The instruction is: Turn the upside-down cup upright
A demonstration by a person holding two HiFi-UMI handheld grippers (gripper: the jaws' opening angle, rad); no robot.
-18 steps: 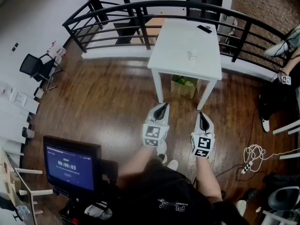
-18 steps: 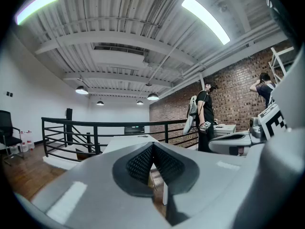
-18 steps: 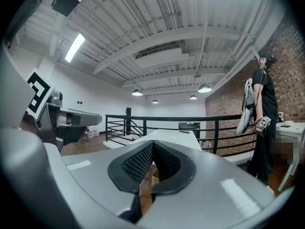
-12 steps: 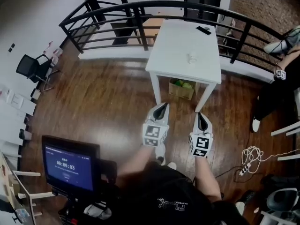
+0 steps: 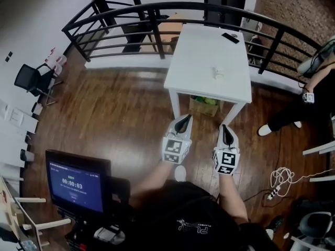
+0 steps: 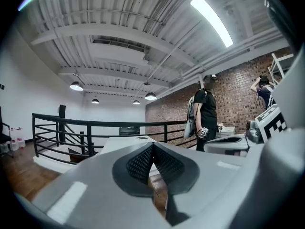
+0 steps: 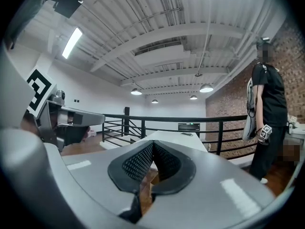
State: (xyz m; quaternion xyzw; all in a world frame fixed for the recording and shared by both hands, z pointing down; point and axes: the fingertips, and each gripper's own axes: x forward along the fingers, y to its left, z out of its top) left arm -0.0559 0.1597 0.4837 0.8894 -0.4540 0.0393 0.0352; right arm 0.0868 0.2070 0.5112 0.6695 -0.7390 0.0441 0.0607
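- The wood floor (image 5: 110, 114) lies open to the left of the table and between us and it. Its left side is crowded with chairs and white clutter that the frame cuts off.
- The black rail (image 5: 172, 6) curves behind the table, close along its far side, so little room is left there.
- The white table (image 5: 201, 56) stands ahead of us. Its near edge lies just past the gripper tips and its top is mostly bare.
- Our black shirt (image 5: 194, 213) carries white print, upside down and too small for us to read.
- The screen (image 5: 76, 182) at lower left reads "00:00:03" in white on blue. We cannot read the smaller lines around it, and the frame cuts off its stand.
- A person (image 5: 309, 101) in black is to the right of the table, largely cut off in the head view.
- The left gripper (image 5: 184, 120) hangs over the floor, just short of the table's near left leg. Its jaws are pressed together with nothing between them. Its cube shows black-and-white squares and no letters.
- The right gripper (image 5: 225, 129) sits beside it, near the right leg, with its jaws likewise pressed together and empty.
- A box (image 5: 205, 106) under the table is half hidden by the top. We see green inside and cannot tell more.
- A flat black bar (image 5: 230, 37) lies near the table's far right corner.
- The cup (image 5: 219, 73) is small and white and stands on the table right of the middle, well apart from both grippers. It is too small for us to tell which way up it is.
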